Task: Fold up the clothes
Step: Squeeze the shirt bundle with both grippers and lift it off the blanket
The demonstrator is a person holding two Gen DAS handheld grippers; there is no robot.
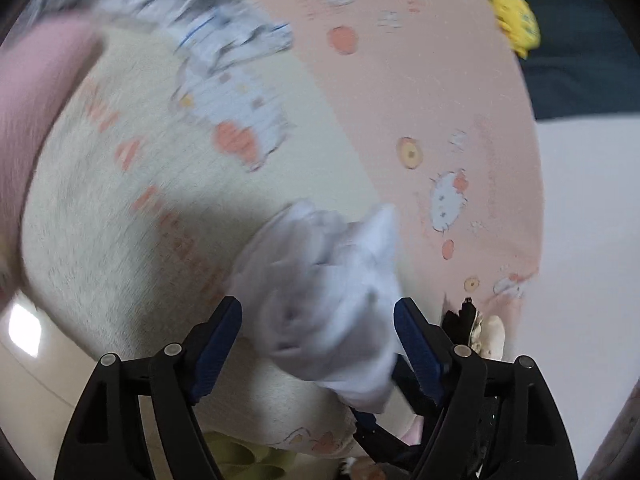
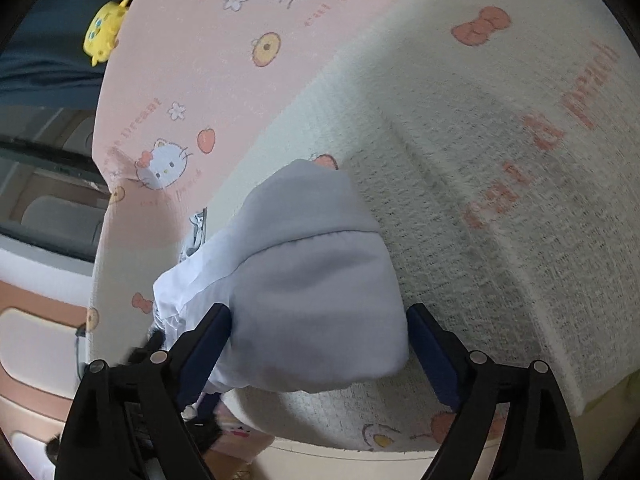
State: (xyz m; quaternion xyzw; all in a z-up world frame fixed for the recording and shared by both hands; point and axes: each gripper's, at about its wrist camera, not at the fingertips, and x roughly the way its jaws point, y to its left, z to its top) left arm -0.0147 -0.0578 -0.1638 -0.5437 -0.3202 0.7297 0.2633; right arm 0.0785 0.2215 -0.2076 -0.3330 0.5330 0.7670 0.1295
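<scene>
In the left wrist view, the left gripper is standing with its fingers spread wide, and a bunched white garment is lying in the gap between them, blurred, so whether either pad is touching cloth I cannot tell; in the right wrist view, the right gripper is likewise showing its fingers spread, with a smooth pale blue-grey garment mounded between them and a whiter layer trailing out toward 8 o'clock, where part of the other tool is showing dark; the cloth is resting on a cartoon-cat blanket, cream and fleecy nearer, pink toward 11 o'clock; it could be a bundle already gathered up or one waiting to be laid out, and the pictures are not settling which; handling it well is, I judge, a matter of closing on a single edge or seam rather than the whole mound, since soft layers are likely slipping apart, and of keeping both tools level so the fabric is not dragging the fleece; farther off in the left view, a striped heap of clothing is lying at 11 o'clock, smeared by motion; beyond the blanket's edge, a yellow plush toy is sitting on dark fabric.
</scene>
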